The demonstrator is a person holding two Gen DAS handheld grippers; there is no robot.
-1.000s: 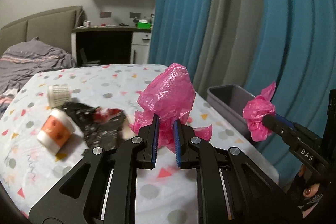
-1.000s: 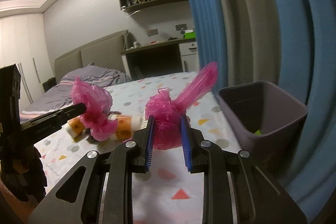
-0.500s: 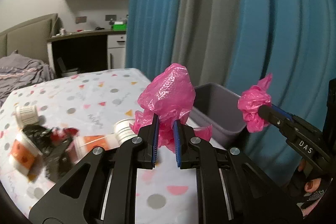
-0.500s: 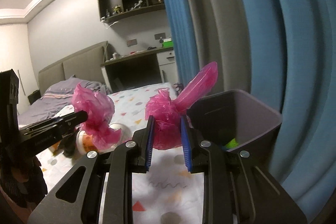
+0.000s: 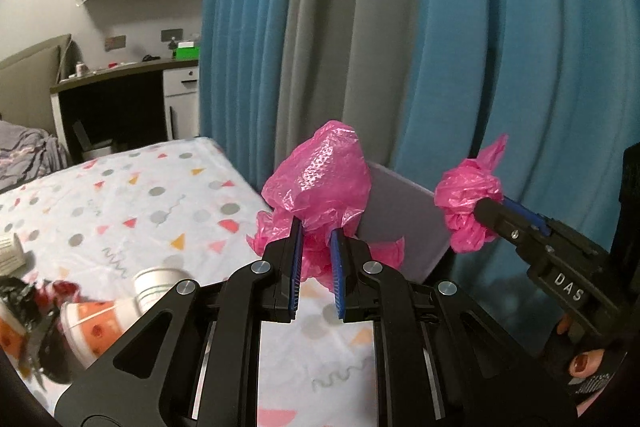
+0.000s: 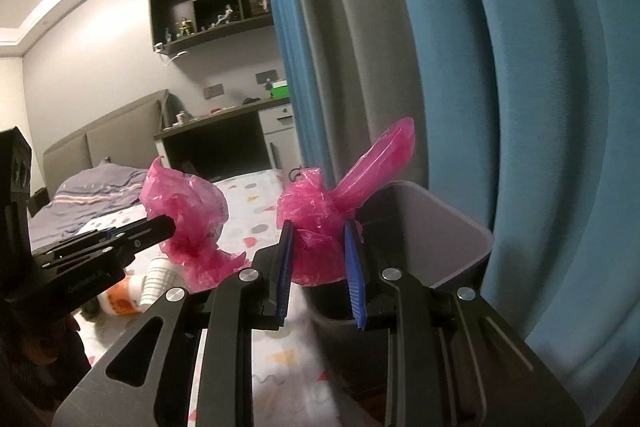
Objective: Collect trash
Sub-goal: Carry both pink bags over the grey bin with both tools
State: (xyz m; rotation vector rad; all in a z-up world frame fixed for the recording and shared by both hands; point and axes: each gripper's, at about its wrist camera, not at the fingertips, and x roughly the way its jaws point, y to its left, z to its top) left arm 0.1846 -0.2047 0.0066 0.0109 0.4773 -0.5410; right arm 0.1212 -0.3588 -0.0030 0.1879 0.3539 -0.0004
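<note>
left gripper (image 5: 314,235): pads clamped on crumpled pink plastic bag (image 5: 320,183), angled slightly downward | right gripper (image 6: 318,239): clamped on second pink bag (image 6: 316,211), beside left gripper | fingers (image 5: 582,367) on right handle

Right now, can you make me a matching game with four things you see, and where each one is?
Things:
1. pink bag
2. grey bin
3. orange cup
4. green box

Places:
A. on the far desk
B. lying on the spotted sheet
C. pinched in the left hand-held gripper
D. beside the blue curtain

Pairs: 1-C, 2-D, 3-B, 4-A
</note>
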